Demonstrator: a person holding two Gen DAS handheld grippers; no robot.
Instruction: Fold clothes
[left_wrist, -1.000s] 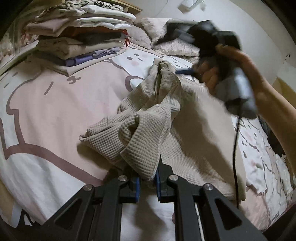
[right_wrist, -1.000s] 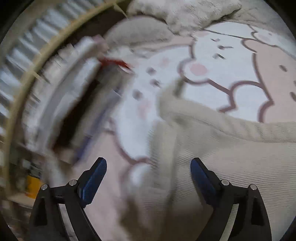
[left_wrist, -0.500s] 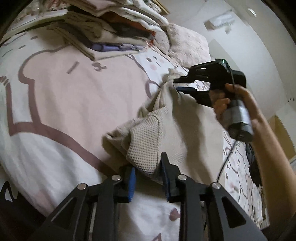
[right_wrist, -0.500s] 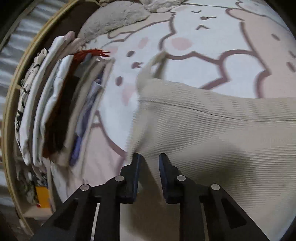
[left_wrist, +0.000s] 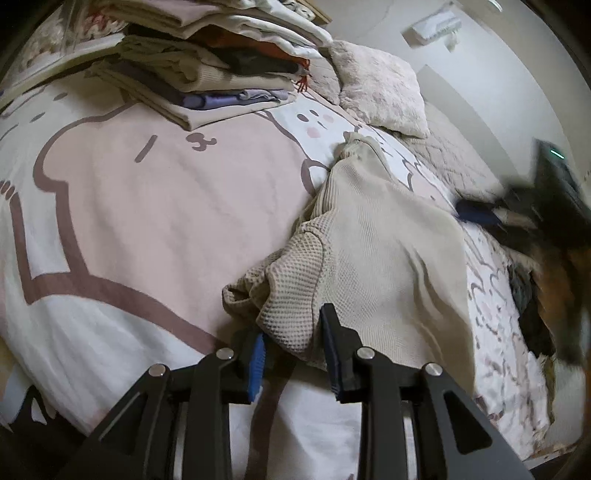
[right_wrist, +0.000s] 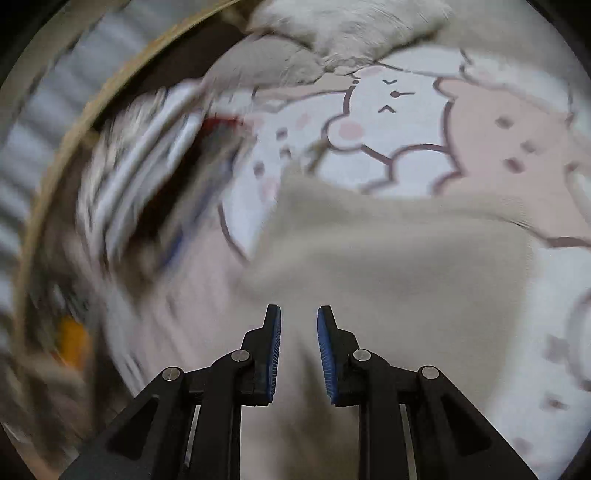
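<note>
Nearest, in the left wrist view, the left gripper (left_wrist: 291, 345) has its jaws set narrowly apart on a bunched fold of the beige waffle garment (left_wrist: 373, 258); the cloth sits between the blue pads, and they seem to pinch it. Beyond, the garment lies spread on the bed cover (left_wrist: 147, 206), running toward 1 o'clock. At 3 o'clock the right gripper (left_wrist: 476, 216) is blurred beside the far edge of the garment, in a person's hand (left_wrist: 554, 258). At 11 o'clock a stack of folded clothes (left_wrist: 207, 70) rests on the bed, and a fluffy pillow (left_wrist: 380, 92) lies at 1 o'clock.

Meanwhile, in the right wrist view, the right gripper (right_wrist: 298, 347) has its jaws narrowly apart with beige cloth (right_wrist: 388, 266) between them; I cannot tell if the pads press it. Farther, the picture is blurred.
</note>
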